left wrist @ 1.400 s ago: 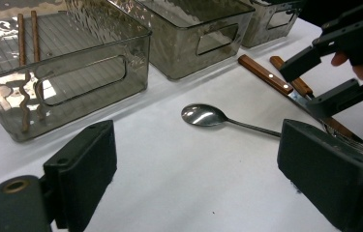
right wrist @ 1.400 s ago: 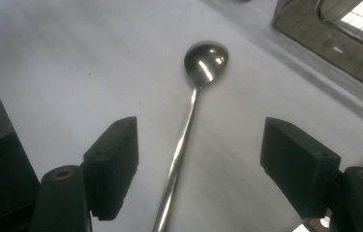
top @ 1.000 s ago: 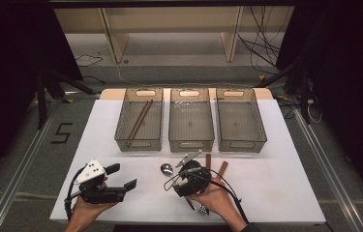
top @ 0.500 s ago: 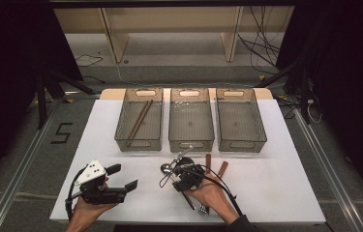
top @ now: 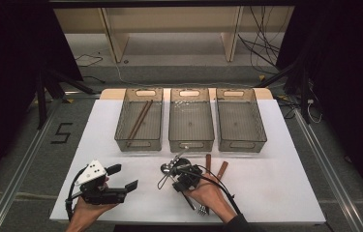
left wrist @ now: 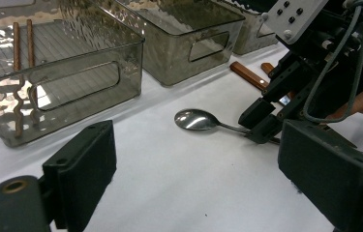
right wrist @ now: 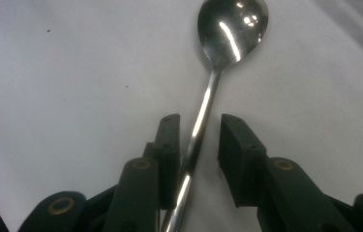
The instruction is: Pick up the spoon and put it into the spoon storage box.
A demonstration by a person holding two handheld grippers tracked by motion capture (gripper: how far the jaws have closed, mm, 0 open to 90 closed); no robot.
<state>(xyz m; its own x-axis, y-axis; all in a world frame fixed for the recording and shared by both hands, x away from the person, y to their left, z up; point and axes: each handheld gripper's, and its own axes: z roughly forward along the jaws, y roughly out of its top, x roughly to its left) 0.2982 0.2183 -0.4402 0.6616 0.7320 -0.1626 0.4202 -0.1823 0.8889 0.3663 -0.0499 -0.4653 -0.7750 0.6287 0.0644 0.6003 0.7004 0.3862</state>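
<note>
Right tool low over white tabletop, jaws just closing around handle of shiny steel spoon, a gap left on one side. Spoon flat, bowl pointing away toward clear plastic bins, position unchanged since earlier. Left tool spread apart, empty.

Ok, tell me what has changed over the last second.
The right gripper has eased toward the spoon and its jaws have just been closing around the handle; one pad lies against it, the other still stands apart, so it is not yet gripped. The left gripper, the three bins and the chopsticks stayed put.
</note>
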